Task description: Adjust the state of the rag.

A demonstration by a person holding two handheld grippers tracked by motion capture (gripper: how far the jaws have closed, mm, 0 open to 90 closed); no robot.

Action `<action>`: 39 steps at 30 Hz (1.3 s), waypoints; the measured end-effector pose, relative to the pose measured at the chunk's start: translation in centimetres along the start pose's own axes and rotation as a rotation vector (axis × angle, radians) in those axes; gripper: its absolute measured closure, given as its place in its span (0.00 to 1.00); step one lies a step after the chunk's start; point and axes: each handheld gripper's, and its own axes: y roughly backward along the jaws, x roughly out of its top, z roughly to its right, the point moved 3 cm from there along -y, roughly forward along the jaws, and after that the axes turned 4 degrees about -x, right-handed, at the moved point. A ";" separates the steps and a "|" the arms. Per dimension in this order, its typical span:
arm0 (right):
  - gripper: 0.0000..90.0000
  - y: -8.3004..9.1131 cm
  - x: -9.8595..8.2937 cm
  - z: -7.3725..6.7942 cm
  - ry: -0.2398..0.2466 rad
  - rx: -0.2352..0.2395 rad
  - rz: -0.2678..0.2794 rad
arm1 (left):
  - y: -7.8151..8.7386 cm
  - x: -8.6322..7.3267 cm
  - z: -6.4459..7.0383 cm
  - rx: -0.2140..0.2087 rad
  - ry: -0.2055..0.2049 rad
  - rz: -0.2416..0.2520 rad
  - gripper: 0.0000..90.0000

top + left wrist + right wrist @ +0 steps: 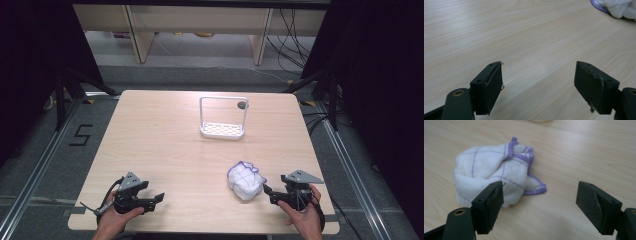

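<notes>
I see a white rack standing upright toward the far edge of the wooden table, right of centre.

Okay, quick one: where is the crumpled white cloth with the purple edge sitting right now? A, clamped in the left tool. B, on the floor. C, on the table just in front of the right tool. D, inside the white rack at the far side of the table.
C: the cloth lies bunched on the bare table just ahead of the open right tool, apart from the rack.

White cloth with purple grid and edging, white rack, black claws
</notes>
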 end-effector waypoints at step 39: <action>0.58 -3.6 6.1 -2.7 0.118 0.133 -0.042 | 0.0 0.2 0.1 0.003 0.002 0.013 0.25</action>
